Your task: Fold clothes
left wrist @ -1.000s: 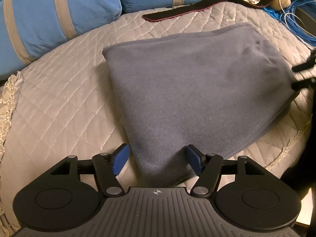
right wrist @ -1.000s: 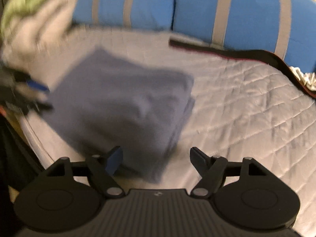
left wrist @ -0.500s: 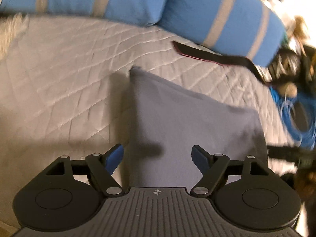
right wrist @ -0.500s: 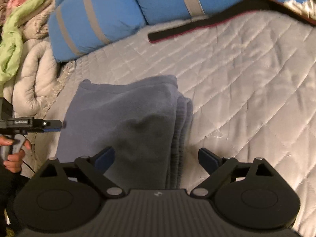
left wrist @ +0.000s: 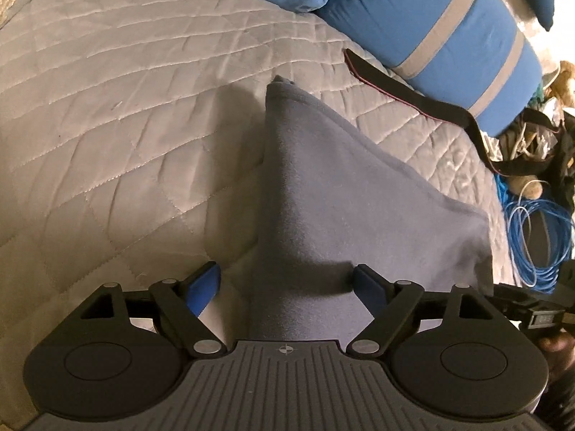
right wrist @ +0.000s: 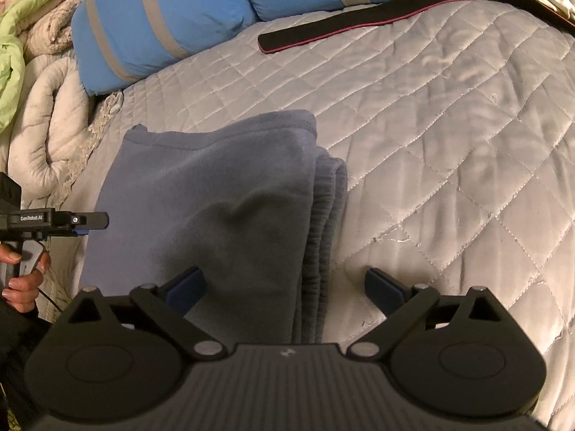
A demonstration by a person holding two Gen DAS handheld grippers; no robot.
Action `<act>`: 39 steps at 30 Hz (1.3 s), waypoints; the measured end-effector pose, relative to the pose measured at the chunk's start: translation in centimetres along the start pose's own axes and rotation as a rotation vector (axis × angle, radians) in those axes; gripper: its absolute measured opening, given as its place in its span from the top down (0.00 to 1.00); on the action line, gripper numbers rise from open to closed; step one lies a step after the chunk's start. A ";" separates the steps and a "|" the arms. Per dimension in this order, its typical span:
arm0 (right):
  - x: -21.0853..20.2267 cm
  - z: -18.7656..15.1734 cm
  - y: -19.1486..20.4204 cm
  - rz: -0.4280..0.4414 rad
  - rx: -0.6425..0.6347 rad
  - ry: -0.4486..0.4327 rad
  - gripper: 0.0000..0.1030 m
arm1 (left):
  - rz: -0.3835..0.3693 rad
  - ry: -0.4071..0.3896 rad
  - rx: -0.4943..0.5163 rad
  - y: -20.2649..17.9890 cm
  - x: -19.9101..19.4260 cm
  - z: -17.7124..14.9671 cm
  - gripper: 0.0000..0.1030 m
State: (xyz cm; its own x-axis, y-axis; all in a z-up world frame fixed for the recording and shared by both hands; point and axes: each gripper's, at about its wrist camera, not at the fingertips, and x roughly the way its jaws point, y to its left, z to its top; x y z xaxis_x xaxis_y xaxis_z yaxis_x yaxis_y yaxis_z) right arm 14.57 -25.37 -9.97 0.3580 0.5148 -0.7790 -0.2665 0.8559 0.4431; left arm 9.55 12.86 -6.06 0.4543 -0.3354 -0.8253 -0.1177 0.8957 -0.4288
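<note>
Currently we're letting go: grey garment [right wrist: 215,194] lies folded in a thick stack on the quilted bed [right wrist: 449,136], near its edge. Left gripper [left wrist: 287,282] and right gripper [right wrist: 284,283] both hover over it, jaws opening, pads clear of the cloth. Next move, we judge: square the stack or set it aside. No containers in view.

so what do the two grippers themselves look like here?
Both alike: the left gripper and right gripper have black linkage arms with silver pivot pins, blue pads on the fingers, and a ribbed grey body with a small crosshair mark. Seen side-on, the left one is a black bar lettered GenRobot.AI with a pistol handle and a thin cable. Dark sleeve.
</note>
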 end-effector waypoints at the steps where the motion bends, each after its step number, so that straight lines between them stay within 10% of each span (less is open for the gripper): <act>1: 0.0 0.0 0.0 0.000 -0.001 0.000 0.02 | 0.002 0.000 0.006 -0.1 0.0 -0.1 0.21; 22: 0.9 0.2 -0.5 0.168 0.067 -0.032 0.14 | -0.190 0.029 -0.112 1.3 0.6 -0.5 0.24; 31: 0.9 0.0 -0.4 0.117 0.059 -0.034 0.27 | -0.050 -0.001 0.009 -0.4 0.1 -1.0 0.50; 39: 0.9 -0.3 -0.1 0.092 0.028 -0.034 0.29 | 0.051 -0.021 0.139 -2.6 0.1 -1.7 0.51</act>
State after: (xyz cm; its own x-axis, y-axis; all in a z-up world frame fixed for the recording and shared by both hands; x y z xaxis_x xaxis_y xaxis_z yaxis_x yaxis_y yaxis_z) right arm 14.69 -25.01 -10.82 0.3637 0.5924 -0.7189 -0.2746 0.8056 0.5250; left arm 8.45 10.03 -5.64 0.4696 -0.2836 -0.8361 -0.0183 0.9437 -0.3304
